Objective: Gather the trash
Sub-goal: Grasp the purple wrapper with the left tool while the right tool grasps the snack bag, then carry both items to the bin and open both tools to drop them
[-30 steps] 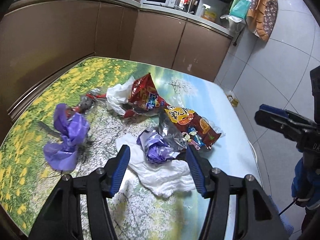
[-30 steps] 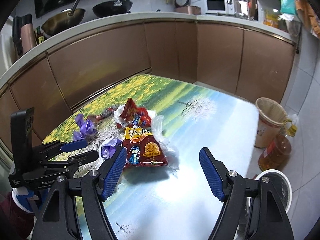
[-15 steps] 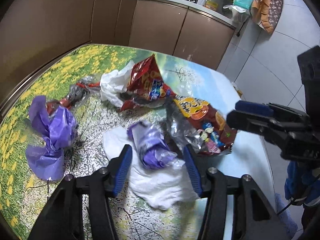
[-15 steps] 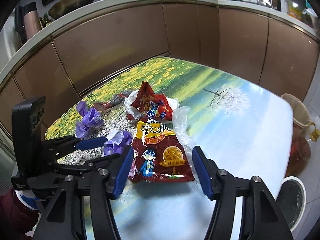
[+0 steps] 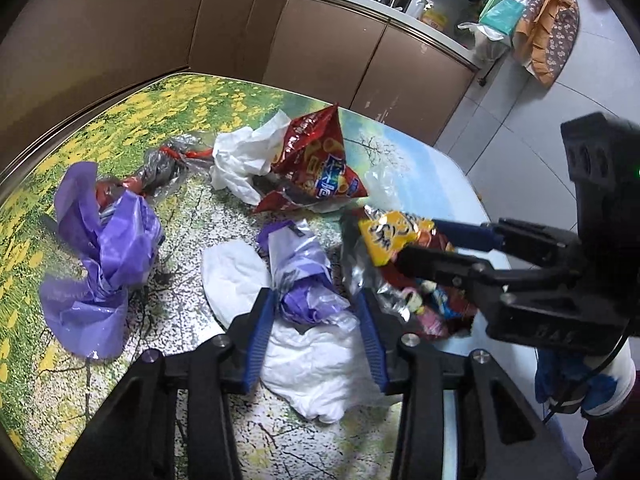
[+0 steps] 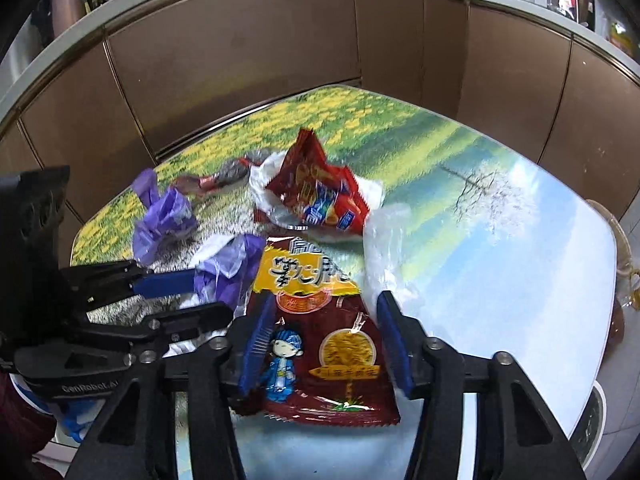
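Observation:
Trash lies on a table with a flower-field print (image 5: 132,112). My left gripper (image 5: 316,316) is open, its blue pads on either side of a crumpled purple-and-clear wrapper (image 5: 304,284) that lies on white tissue (image 5: 312,364). My right gripper (image 6: 324,328) is open, straddling a dark red noodle packet with a yellow top (image 6: 320,344); that packet also shows in the left wrist view (image 5: 394,236). A red snack bag (image 5: 320,164) and a purple plastic bag (image 5: 104,256) lie farther back.
White crumpled paper (image 5: 248,160) and a grey-red wrapper (image 5: 164,160) lie by the red snack bag. Clear plastic (image 6: 384,240) lies right of the noodle packet. Brown cabinets (image 6: 240,60) run behind the table. A bin (image 6: 624,240) stands on the floor at right.
Both grippers moved forward and down onto the trash. The left one now straddles the purple wrapper; the right one now straddles the noodle packet. Both jaws have narrowed.

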Motion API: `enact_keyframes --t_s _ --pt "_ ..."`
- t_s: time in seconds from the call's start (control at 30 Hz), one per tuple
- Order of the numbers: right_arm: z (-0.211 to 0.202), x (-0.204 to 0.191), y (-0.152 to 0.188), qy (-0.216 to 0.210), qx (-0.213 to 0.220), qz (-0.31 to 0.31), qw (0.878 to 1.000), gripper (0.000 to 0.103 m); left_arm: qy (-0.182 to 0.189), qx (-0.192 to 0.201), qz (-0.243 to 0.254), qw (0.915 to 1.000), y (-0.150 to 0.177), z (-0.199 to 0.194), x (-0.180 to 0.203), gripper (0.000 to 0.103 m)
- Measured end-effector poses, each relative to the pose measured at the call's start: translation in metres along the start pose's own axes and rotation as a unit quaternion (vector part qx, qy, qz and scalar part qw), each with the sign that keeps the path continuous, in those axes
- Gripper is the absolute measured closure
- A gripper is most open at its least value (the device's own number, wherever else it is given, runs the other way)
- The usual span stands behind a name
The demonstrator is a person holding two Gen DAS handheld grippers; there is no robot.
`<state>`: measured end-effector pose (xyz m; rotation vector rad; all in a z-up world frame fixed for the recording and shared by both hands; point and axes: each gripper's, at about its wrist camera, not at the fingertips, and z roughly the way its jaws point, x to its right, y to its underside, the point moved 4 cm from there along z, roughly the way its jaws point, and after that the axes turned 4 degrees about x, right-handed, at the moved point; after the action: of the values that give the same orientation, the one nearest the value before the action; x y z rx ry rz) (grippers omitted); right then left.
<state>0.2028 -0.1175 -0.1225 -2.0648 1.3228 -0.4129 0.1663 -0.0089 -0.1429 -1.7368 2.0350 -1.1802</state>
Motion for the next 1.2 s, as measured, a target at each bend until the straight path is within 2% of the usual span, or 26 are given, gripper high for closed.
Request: enact_keyframes --t_s 0.03,0.07,0.1,0.43,0.7,1.2 --pt "0.000 -0.001 0.002 0.002 -0.001 -0.003 1.000 0.060 0.000 0.000 -0.001 1.0000 0.000 0.000 0.000 0.064" --pt "0.000 -0.002 0.003 0.003 -0.003 -0.005 1.000 0.064 0.000 0.001 -0.001 1.0000 0.000 0.000 0.000 0.072" --pt "0.000 -0.003 0.004 0.002 -0.005 -0.008 1.000 0.068 0.001 -0.001 -0.002 1.0000 0.000 0.001 0.000 0.072" --pt "-0.017 -0.012 0.013 -0.011 -0.001 -0.023 1.000 0.081 0.010 0.021 -0.007 0.9997 -0.003 -0.009 -0.001 0.076" --pt "-0.050 -0.011 0.011 -0.008 0.026 -0.015 1.000 0.082 0.026 0.043 -0.019 0.9985 -0.009 -0.031 0.007 0.076" --pt "-0.138 0.001 0.026 0.013 0.097 0.024 0.995 0.082 0.011 0.081 0.006 0.9966 -0.010 -0.092 0.037 0.076"
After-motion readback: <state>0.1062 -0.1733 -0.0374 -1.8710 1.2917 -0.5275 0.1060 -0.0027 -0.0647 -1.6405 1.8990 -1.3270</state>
